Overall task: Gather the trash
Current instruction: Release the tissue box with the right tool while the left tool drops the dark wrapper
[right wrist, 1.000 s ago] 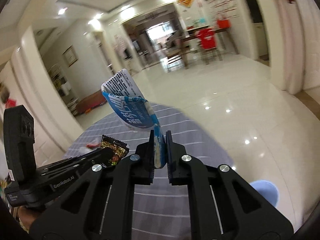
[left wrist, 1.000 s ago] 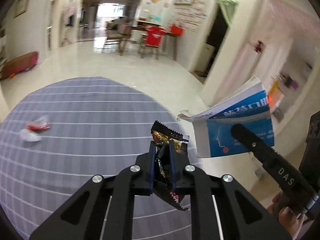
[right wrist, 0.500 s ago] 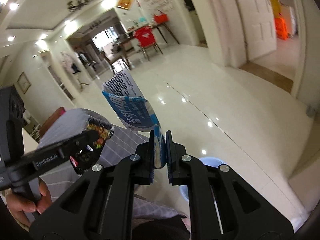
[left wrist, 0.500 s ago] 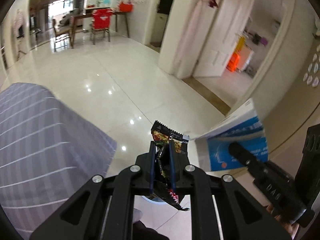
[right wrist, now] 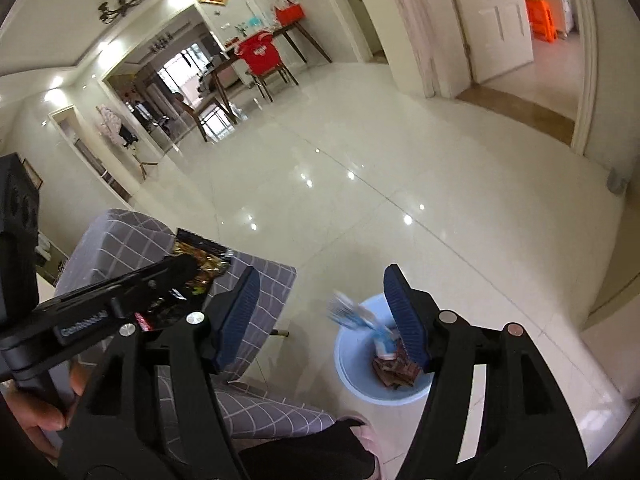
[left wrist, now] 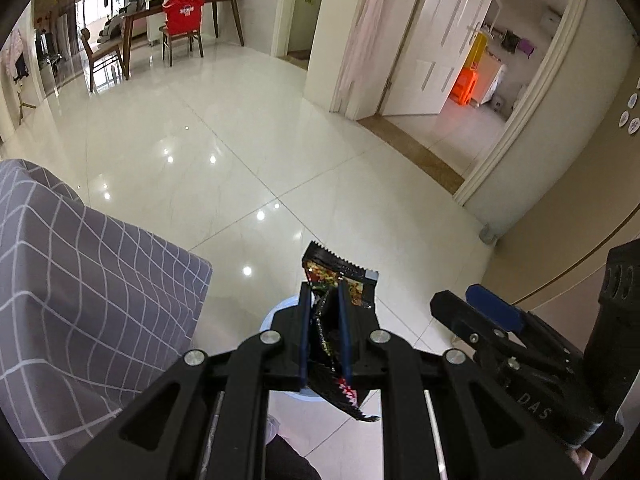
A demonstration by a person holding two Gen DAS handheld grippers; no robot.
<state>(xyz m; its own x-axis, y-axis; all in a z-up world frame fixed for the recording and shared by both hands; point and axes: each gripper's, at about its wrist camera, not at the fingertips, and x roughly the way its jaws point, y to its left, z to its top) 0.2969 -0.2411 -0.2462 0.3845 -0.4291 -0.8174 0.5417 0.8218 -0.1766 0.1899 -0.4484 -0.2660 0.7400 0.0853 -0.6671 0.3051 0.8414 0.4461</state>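
Observation:
My left gripper is shut on a black, jagged-edged snack wrapper, with the rim of the light blue bin showing just behind its fingers. My right gripper hangs over the light blue bin on the floor. Its jaws are opening and the pads press on nothing. A blue and white packet, blurred, is falling between the fingers into the bin, which holds brown wrappers. In the right wrist view my left gripper holds the snack wrapper at the left. My right gripper shows at the right of the left wrist view.
A table under a grey checked cloth stands left of the bin, its corner close to my left gripper. A person's hand and dark-clad leg are at the bottom. Glossy white tiles run to a dining table and doorways.
Both grippers swung off the table and down over the floor bin. My right gripper opened and let go of the blue and white packet. My left gripper stays shut on the snack wrapper.

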